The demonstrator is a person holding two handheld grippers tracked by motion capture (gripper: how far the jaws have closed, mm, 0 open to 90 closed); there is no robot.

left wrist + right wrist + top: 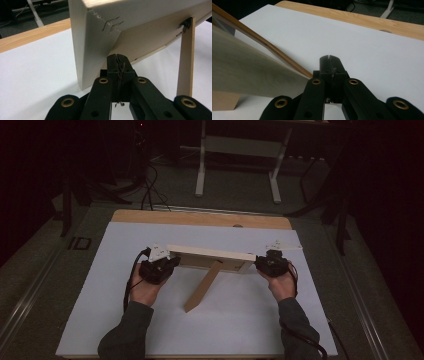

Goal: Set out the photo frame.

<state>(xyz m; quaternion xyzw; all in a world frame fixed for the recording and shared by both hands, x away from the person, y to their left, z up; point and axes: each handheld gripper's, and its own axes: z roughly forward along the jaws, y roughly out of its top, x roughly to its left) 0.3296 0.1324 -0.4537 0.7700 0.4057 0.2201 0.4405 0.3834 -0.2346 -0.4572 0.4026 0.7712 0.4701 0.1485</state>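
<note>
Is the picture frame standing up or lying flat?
Standing up. The picture frame sits on its bottom edge on the white table cover, propped by its back leg.

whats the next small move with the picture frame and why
Probably nothing bigger than easing both grippers away from the ends. The wooden picture frame stands on the white sheet, propped by its back leg. The left gripper and right gripper are both shut with nothing between the jaws, sitting beside the frame's ends, so it seems to stand alone.

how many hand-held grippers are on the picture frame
2. The left hand-held gripper sits shut at the left end of the pale wooden picture frame; the right hand-held gripper sits shut at its right end.
</note>
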